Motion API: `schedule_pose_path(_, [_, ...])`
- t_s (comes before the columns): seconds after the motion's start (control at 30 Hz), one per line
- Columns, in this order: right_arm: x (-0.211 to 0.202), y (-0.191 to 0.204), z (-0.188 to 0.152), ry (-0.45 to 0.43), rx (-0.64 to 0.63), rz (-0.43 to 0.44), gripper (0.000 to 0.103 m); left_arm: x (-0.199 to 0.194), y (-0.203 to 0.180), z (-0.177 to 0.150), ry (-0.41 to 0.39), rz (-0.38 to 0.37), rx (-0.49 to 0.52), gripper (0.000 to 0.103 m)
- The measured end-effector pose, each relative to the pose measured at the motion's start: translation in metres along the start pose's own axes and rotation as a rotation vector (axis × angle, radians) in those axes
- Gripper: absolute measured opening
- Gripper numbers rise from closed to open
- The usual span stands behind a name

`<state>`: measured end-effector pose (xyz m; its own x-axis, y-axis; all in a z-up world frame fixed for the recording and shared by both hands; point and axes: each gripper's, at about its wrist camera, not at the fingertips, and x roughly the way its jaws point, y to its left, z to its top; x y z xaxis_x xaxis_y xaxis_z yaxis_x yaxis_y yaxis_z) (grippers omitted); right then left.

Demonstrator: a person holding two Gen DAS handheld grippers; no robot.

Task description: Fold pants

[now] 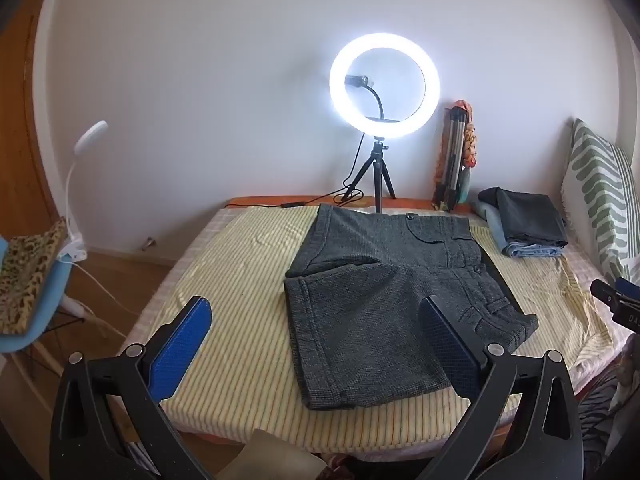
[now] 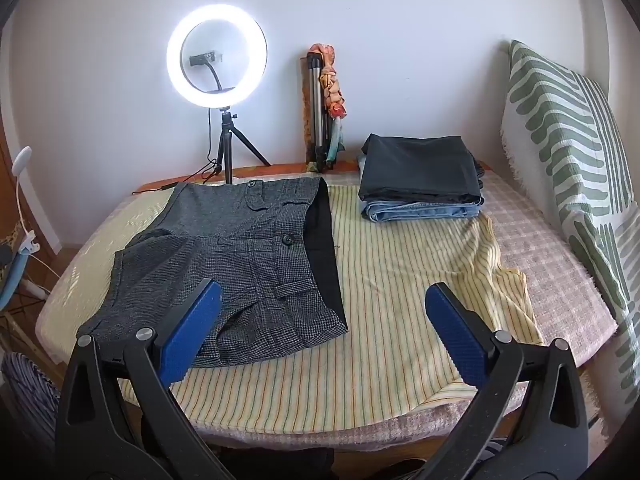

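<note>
Grey tweed short pants (image 1: 384, 292) lie flat on the yellow striped cloth (image 1: 240, 280), waistband to the right, legs to the left, the near leg overlapping the far one. They also show in the right wrist view (image 2: 240, 248). My left gripper (image 1: 316, 340) is open and empty, held above the near part of the pants. My right gripper (image 2: 324, 332) is open and empty, above the cloth (image 2: 400, 280) just right of the waistband. Part of the right gripper shows at the left wrist view's right edge (image 1: 616, 300).
A stack of folded clothes (image 2: 420, 176) sits at the back right. A lit ring light on a tripod (image 2: 218, 52) stands at the back. A folded tripod (image 2: 320, 108) leans on the wall. A green patterned pillow (image 2: 568, 152) stands at right. A chair (image 1: 28, 280) is at left.
</note>
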<state>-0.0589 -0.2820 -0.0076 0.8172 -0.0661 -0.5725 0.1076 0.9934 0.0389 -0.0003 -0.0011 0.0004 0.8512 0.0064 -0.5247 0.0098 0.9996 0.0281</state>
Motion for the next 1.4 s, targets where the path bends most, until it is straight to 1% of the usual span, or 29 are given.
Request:
schedule_pose_path(0.2, [-0.0020,0.0006,-0.0004,-0.012,0.004,0.004,0.103,-0.0006,-0.0088,0.0010,-0.010,-0.002,0.010,0.103])
schedule_pose_path(0.23, [-0.0021,0.0012,-0.0003,-0.011,0.004,0.004,0.103,-0.0025,-0.0044,0.0064,-0.003,-0.012,-0.023,0.103])
schedule_pose_path(0.4, [-0.0019,0.0003,0.0015,-0.012,0.006,0.006,0.103,0.0018,-0.0016,0.0065,-0.004,-0.012,-0.024,0.103])
schedule_pose_path(0.53, [-0.0017,0.0003,-0.0007,-0.011,0.009,0.010,0.103,-0.0042,0.0007,0.0097,-0.010,-0.012,-0.027,0.103])
schedule_pose_path(1.4, [-0.0038,0.0021,-0.0011,-0.008,0.009,0.020,0.103,-0.0071,-0.0014,0.0050,-0.020,-0.021,-0.024,0.103])
